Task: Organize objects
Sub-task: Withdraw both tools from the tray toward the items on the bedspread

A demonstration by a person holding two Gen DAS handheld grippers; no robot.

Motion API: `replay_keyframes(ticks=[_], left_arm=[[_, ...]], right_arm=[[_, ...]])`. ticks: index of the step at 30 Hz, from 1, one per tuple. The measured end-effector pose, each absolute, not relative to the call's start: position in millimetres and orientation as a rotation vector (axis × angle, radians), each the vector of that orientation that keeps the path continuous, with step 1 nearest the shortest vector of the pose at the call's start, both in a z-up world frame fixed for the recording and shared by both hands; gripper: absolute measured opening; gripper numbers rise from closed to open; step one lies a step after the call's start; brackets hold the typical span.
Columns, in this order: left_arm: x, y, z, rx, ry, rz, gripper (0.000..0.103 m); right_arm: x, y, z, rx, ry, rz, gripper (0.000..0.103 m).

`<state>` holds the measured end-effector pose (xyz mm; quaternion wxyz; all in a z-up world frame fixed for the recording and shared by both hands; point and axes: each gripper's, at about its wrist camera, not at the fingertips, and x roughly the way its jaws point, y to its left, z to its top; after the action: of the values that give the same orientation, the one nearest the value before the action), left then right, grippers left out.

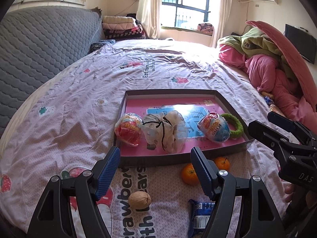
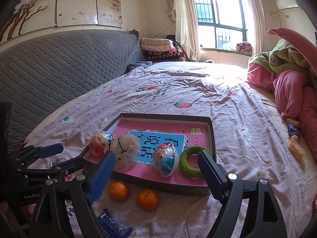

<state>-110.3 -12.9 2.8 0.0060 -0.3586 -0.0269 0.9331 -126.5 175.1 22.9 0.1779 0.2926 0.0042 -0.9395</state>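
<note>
2 tools hover over the bed (image 1: 65,107) at 6 o'clock of the tray (image 1: 231,104), both spread wide with nothing between the pads. In the tray lie 2 wrapped eggs (image 1: 128,129), a drawstring bag (image 1: 166,130) between them, and a green ring (image 2: 193,161) at its 4 o'clock corner.

Left on the sheet, just outside the near rim, are 2 oranges (image 2: 118,190), a walnut (image 1: 139,198) and a blue wrapper (image 1: 200,214). My guess is that 1 of these goes in next.

For the right tool (image 2: 156,173), an orange is nearest: lower the pads around its middle, close gently, lift clear of the rim, then set it in the bare pink patch at 12 o'clock. The left tool (image 1: 155,170) has the walnut just below it.

Oranges look round, glossy and firm, 1 with a short stem; they may roll on the soft sheet.
</note>
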Motion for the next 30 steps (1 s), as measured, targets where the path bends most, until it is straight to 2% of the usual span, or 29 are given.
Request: replay_keyframes(ticks=[30], left_arm=[[-74.5,-13.1,-6.2,-1.162,-0.041,2.900,0.075]], right_arm=[[-93.2,176.0,12.7,0.851,0.062,-2.662,0.086]])
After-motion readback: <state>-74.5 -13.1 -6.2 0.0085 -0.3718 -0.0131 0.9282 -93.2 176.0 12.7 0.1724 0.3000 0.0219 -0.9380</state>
